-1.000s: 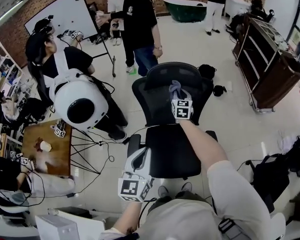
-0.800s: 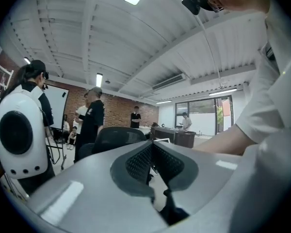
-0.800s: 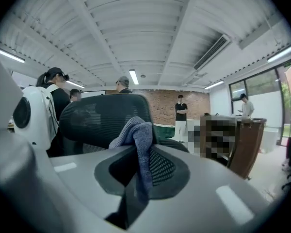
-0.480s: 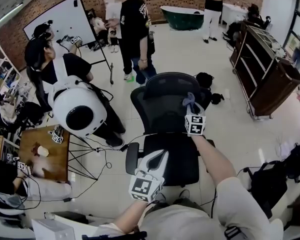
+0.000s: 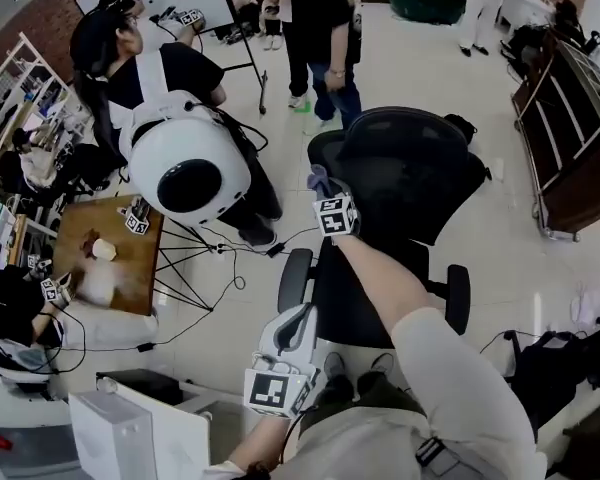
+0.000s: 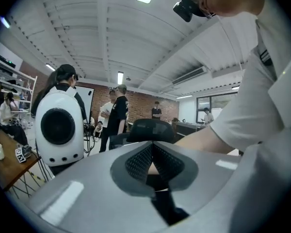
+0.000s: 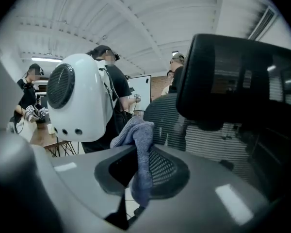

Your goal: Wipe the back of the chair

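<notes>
Overhead, the right gripper point(image 5: 325, 192) was clamped on a blue-grey cloth point(image 5: 318, 177), held just beside the near edge of the black mesh chair back point(image 5: 410, 168). The left gripper point(image 5: 291, 332), its jaws pressed together on nothing, hung low by the armrest point(image 5: 294, 274). A person wearing a white backpack point(image 5: 190, 173) stood nearby.

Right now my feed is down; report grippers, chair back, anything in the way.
Right gripper shut on grey-blue cloth, at edge of black mesh chair back. Left gripper shut, empty. Person with white domed backpack close beside chair.
</notes>
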The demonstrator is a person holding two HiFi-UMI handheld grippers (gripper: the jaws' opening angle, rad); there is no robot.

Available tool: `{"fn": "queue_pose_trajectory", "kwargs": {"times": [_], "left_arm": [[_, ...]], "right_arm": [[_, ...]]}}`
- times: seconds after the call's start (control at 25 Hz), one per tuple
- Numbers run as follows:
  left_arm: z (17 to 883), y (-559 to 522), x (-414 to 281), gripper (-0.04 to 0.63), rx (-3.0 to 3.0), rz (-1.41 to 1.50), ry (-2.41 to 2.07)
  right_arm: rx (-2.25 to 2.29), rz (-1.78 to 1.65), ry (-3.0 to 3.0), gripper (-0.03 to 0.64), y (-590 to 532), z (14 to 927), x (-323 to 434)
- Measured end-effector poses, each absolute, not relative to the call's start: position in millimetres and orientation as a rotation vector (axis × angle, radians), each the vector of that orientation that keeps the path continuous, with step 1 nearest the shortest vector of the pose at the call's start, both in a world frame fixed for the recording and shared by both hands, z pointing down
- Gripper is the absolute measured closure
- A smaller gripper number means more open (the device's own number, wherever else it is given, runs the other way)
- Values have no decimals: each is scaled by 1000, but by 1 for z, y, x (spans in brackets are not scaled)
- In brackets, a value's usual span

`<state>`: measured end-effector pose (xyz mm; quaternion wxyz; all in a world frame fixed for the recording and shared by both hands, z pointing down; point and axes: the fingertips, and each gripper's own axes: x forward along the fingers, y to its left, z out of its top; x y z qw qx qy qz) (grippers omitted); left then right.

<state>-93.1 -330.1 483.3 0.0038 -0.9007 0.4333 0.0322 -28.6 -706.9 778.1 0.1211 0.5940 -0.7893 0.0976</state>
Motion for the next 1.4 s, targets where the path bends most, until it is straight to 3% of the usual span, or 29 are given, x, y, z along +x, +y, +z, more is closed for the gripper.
{"fn": "queue_pose_trajectory", "kwargs": {"times": [0.32,0.68,0.88,1.08,1.28,1.4], "left_arm": [[480,-378,-117,529,-2846,99,1394],[484,-375,-61,529,-2988,144,1072],[490,-368,-12,529,-3031,153,920],[492,-374,-13,529,-3018,133,973],[487,-376,-31,529,-2977,133,1071],[479,-385,-39,529,-2963,141,1150]], "right_arm": [[1871,312,-2192,571,-729,763,36],[2323,411,-1787,571,-617,775,300],[2389,416,-1735,571,-593,784,362],[2360,406,-1929,571,-605,766,303],[1994,346,-2300,571,-634,771,99],[1849,401,-2330,571,-668,791,21]]}}
